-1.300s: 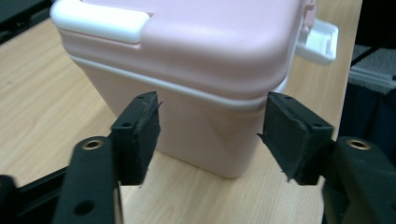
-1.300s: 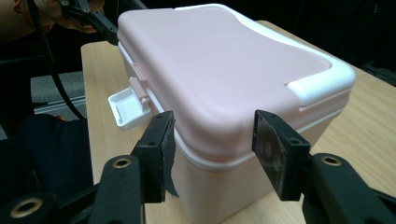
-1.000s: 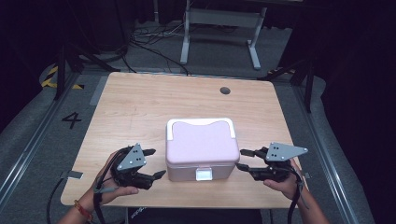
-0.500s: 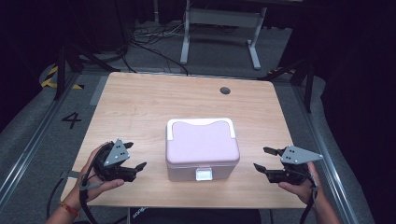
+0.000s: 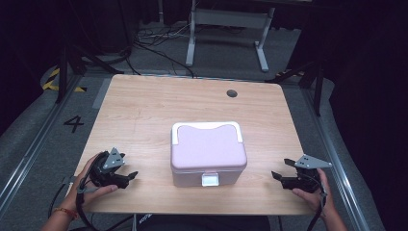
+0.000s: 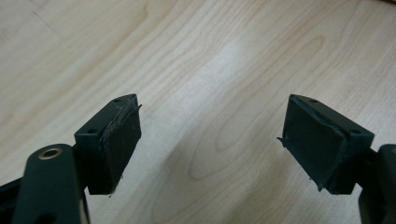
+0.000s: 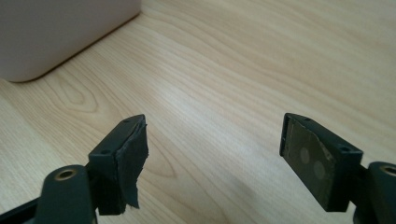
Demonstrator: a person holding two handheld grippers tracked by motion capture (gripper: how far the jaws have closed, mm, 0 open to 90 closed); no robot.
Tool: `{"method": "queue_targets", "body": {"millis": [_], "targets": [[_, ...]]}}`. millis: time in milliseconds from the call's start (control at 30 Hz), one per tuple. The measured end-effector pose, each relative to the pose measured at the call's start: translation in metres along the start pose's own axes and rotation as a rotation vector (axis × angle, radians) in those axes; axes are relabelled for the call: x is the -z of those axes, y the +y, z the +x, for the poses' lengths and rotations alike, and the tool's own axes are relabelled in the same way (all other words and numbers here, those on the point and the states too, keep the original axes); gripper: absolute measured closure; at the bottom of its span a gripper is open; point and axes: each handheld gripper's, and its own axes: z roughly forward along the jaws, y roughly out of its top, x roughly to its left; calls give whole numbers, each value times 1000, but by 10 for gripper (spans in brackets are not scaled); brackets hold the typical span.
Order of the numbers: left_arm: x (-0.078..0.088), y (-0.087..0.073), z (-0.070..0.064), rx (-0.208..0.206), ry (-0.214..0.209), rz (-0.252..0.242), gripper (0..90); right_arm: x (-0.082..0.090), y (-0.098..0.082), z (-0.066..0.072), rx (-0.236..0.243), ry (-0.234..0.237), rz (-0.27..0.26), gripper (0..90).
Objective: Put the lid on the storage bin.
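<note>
The left tongs (image 5: 129, 175) sit at the near left of the wooden counter (image 5: 144, 106), held in the person's left hand (image 5: 91, 185). They point to the right, toward the box. Their two black jaws are spread wide apart, and in the left gripper view the left tongs (image 6: 212, 140) have just bare wood between their jaws. They pinch nothing.

In the middle of the counter, nearer the near edge, stands a pink lunch box (image 5: 208, 151). Its lid is on. A white handle (image 5: 206, 127) lies flat along the far side of the lid, and a small white latch (image 5: 210, 180) sits on the near wall. The box lies between the two tongs and touches neither. The left tongs are near its left side, with a strip of wood in between.

The right tongs (image 5: 280, 179) are at the near right, held in the right hand (image 5: 315, 192), and point left at the box. Their jaws have just been opening and now stand apart with nothing in them. In the right gripper view the right tongs (image 7: 212, 154) are over bare wood, and a corner of the pink box (image 7: 56, 32) shows at the far left, well apart from the jaws.
</note>
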Motion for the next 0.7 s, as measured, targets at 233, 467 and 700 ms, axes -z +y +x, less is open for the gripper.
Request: {"method": "queue_targets", "body": {"millis": [233, 467, 700], "targets": [[-5, -12, 4, 68, -21, -11, 182, -9, -17, -6, -72, -4, 30, 196], [-6, -15, 8, 127, -41, -9, 169, -13, -17, -5, -67, -26, 72, 152], [-6, -15, 8, 129, -44, -10, 167, -13, -17, -5, -69, -26, 73, 151]]}}
